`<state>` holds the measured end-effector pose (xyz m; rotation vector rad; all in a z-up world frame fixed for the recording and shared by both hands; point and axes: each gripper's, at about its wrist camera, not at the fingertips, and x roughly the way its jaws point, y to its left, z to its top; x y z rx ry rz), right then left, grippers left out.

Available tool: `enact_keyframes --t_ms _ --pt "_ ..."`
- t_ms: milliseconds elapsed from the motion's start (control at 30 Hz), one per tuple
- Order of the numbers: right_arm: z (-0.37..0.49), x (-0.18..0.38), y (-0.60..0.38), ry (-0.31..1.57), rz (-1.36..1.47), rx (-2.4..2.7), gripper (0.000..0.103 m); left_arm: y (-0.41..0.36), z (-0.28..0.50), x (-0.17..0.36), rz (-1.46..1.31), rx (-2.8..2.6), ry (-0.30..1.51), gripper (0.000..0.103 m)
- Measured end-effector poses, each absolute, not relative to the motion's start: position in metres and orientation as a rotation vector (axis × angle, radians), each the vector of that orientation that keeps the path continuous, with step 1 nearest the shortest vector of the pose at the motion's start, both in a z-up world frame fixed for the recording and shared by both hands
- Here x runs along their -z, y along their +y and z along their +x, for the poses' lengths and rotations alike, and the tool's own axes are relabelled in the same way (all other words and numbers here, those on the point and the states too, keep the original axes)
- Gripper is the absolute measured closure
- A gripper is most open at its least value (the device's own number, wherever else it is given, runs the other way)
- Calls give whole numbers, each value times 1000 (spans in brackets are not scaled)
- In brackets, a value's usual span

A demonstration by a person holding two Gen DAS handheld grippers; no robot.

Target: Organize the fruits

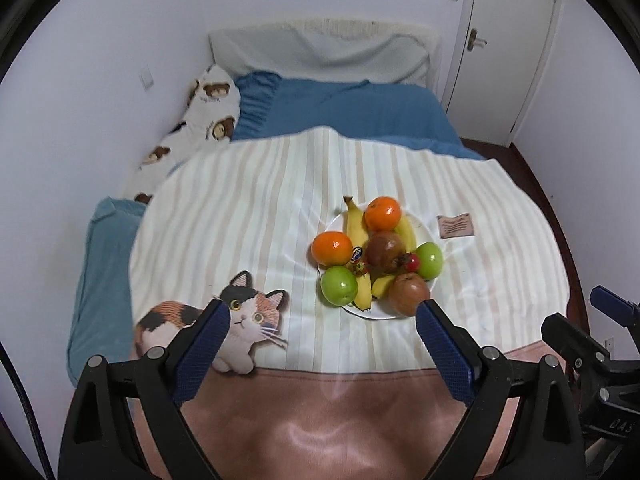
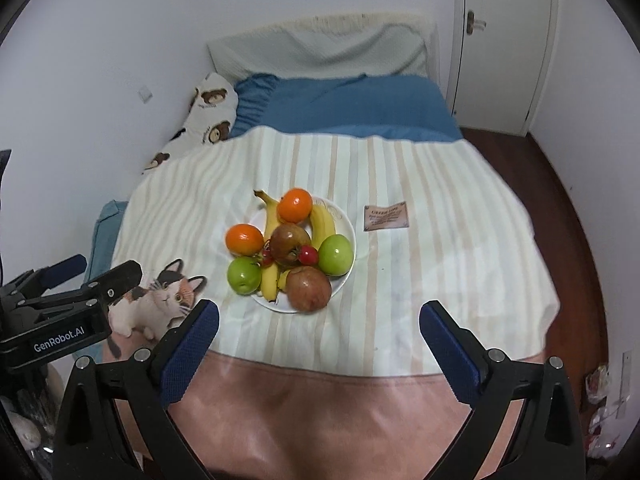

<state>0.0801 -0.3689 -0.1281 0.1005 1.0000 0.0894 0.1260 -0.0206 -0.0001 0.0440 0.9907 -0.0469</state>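
Hovering: left tongs [image 1: 322, 312] and right tongs [image 2: 319, 312] both above the near end of the bed [image 1: 352, 116], fingers spread wide, nothing between them.
Plate [image 2: 347, 224]: white, on the striped blanket [image 2: 440, 280], ahead of both tongs.
Fruit: two oranges [image 2: 295, 205] at the far and left side, two green apples [image 2: 336, 254] left and right, bananas [image 2: 323, 220] underneath, a brownish pomegranate [image 2: 309, 288] at the near rim (a second one sits at the centre).
Blanket print: calico cat [image 1: 240, 324], left of the plate.
Patch: brown label [image 2: 386, 217], right of the plate.
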Motion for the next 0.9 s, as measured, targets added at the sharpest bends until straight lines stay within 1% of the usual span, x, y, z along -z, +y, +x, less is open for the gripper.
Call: enact_keyframes --t_ms 167,467,900 --pt "43 93 -369 956 104 -104 1 -24 95 -30 44 53 959 8" --pt "-3 46 -371 898 110 -92 0 -28 52 -54 37 44 974 8" --pt "-24 27 -376 883 85 -89 0 -31 22 -74 55 15 932 8"
